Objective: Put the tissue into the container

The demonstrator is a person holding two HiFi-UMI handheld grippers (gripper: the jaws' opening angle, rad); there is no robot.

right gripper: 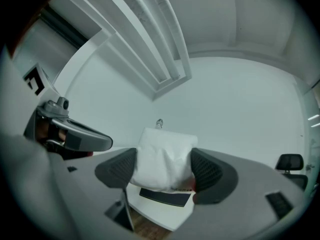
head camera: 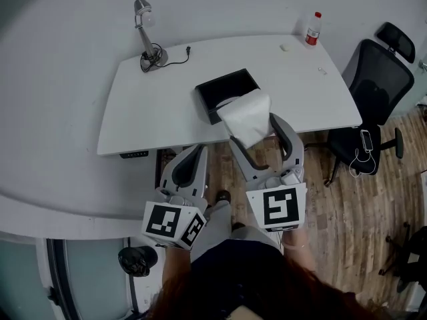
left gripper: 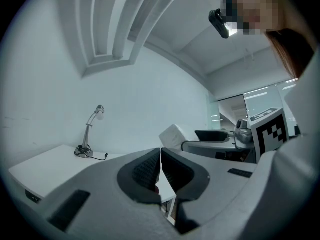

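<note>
**A:** The right gripper point(right gripper: 165, 166) has its jaws closed partway on the tissue point(right gripper: 164, 156) and pinches the white pack across its middle.

**B:** And where is that from the container point(head camera: 227, 79)?

**A:** It is held up in the air at the container's near right corner, not yet inside.

**B:** How will it handle?

**A:** Light and soft, I'd judge. The sides already dent under the pads. A hold across the middle suits it, and a hard squeeze would only crumple it.

**B:** The left gripper point(left gripper: 160, 169)?

**A:** Its jaws are pressed together on nothing. It is on the near side of the container, well apart from it.

**B:** Counts?

**A:** One tissue pack, one black container and two grippers. There is one lamp point(head camera: 147, 39) beyond the container to its left and one bottle point(head camera: 312, 29) beyond it to its right.
</note>
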